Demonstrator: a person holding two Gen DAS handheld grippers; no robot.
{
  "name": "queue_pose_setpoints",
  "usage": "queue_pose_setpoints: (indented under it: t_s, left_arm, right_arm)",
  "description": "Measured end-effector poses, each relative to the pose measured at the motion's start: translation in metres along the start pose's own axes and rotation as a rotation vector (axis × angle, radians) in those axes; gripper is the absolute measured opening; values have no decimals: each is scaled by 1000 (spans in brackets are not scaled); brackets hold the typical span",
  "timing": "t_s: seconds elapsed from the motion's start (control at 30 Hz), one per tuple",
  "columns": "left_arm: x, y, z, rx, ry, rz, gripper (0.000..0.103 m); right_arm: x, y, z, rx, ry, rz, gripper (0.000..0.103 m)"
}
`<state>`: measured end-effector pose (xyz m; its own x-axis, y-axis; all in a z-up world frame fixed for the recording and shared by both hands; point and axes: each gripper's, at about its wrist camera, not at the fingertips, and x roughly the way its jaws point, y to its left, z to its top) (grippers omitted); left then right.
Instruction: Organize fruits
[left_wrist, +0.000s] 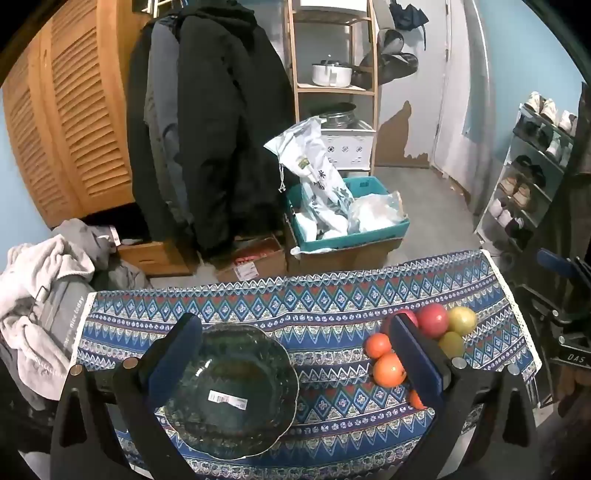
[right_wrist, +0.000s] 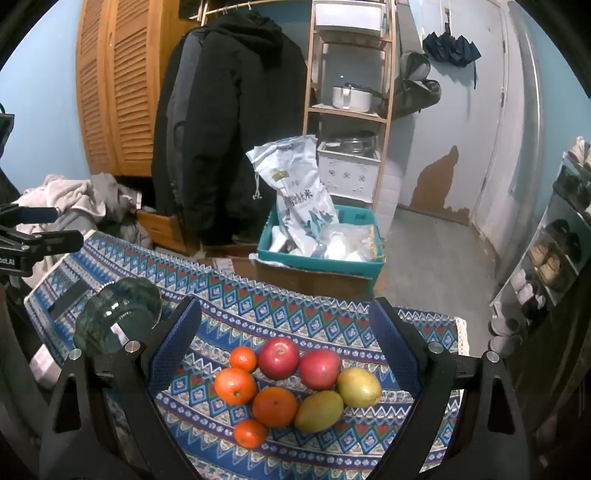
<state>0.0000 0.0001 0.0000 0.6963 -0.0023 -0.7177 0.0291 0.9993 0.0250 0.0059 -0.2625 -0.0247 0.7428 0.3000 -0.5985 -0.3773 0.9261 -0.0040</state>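
Observation:
A dark green glass bowl (left_wrist: 231, 391) with a barcode sticker lies empty on the patterned cloth, under my open left gripper (left_wrist: 295, 354). A cluster of fruit lies to its right: several oranges (left_wrist: 388, 369), two red apples (left_wrist: 432, 319) and two yellow-green mangoes (left_wrist: 461, 320). In the right wrist view my right gripper (right_wrist: 286, 354) hangs open above that cluster, with nothing between its fingers: oranges (right_wrist: 235, 386), red apples (right_wrist: 277, 357) and mangoes (right_wrist: 358, 387). The bowl (right_wrist: 118, 317) shows at the left there.
The blue patterned tablecloth (left_wrist: 325, 306) covers a small table with a lace edge at the right. Beyond it stand cardboard boxes, a teal crate (left_wrist: 347, 218) of bags, hanging black coats (left_wrist: 221, 129), a wooden shelf and a shoe rack (left_wrist: 532, 177).

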Motion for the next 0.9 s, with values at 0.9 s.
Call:
queue_pose_setpoints:
  t_s: [0.9]
  left_arm:
    - [0, 2, -5, 2, 3, -10, 102]
  right_arm:
    - [-1, 3, -1, -10, 0, -5, 90]
